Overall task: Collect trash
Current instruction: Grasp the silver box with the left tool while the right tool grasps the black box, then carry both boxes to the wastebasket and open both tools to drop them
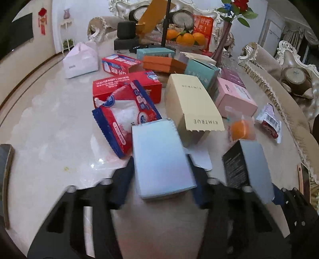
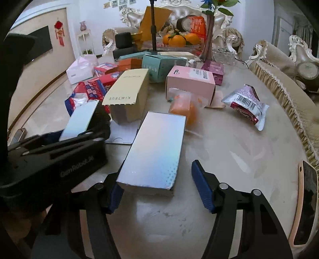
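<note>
Lying flat on the marble counter (image 2: 239, 143), two silvery iridescent boxes are seen. The left tongs (image 1: 161, 171) are clamped on the smaller box (image 1: 161, 157). The right tongs (image 2: 157, 187) straddle the longer box (image 2: 157, 147); only one pad touches.

This is a home living room. Ahead of the claw a marble table (image 1: 49, 123) carries a fruit bowl of oranges (image 1: 185, 37) and a vase (image 2: 209, 37) of flowers. Beyond it stands an ornate carved sofa (image 2: 179, 12); more fringed sofas (image 2: 279, 65) run along the right. Far left, a wall television (image 2: 39, 43) hangs beside a red knot ornament (image 2: 59, 32), with framed photos (image 2: 119, 4) above.
</note>
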Demonstrator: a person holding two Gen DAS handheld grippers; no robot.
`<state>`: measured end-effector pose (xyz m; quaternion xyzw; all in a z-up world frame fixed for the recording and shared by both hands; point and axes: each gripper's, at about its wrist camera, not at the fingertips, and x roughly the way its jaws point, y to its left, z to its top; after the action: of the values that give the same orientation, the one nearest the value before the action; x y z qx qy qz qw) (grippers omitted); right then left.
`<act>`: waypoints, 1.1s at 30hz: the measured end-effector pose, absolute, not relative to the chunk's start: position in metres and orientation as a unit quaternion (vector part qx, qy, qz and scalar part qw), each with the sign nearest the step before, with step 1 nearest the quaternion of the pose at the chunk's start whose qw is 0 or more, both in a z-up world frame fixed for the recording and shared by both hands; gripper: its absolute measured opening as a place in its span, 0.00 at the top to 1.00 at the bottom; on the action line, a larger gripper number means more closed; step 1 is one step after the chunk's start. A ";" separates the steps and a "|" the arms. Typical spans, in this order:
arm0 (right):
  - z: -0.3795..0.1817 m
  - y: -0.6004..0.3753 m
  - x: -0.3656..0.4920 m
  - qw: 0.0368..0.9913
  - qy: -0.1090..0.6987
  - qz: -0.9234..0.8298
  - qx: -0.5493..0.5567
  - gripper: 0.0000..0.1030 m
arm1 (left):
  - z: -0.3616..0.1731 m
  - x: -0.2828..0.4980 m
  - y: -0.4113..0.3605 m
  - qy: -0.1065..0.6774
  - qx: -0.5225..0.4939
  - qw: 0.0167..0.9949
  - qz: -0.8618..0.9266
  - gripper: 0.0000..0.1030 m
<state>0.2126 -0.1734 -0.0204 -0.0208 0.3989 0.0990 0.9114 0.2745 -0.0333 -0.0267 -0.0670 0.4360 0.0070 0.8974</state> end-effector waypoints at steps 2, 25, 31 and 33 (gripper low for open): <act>-0.019 -0.180 0.210 0.910 0.400 0.109 0.000 0.61 | -0.028 0.273 -0.031 0.436 -0.070 0.897 0.000 0.59; 0.020 -0.265 0.008 0.889 0.375 0.243 0.104 0.61 | 0.014 0.036 -0.019 0.385 -0.040 0.901 -0.195 0.60; -0.034 -0.256 -0.021 0.849 0.463 0.237 0.096 0.61 | -0.061 0.014 -0.042 0.479 -0.038 0.850 -0.215 0.60; -0.060 -0.253 -0.016 0.840 0.491 0.216 0.086 0.61 | -0.092 0.018 -0.051 0.509 -0.021 0.835 -0.208 0.60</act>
<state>-0.0164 -0.2527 -0.0602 0.0857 0.4911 0.2159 0.8395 0.0178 -0.0515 -0.0919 -0.0212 0.5092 -0.2080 0.8349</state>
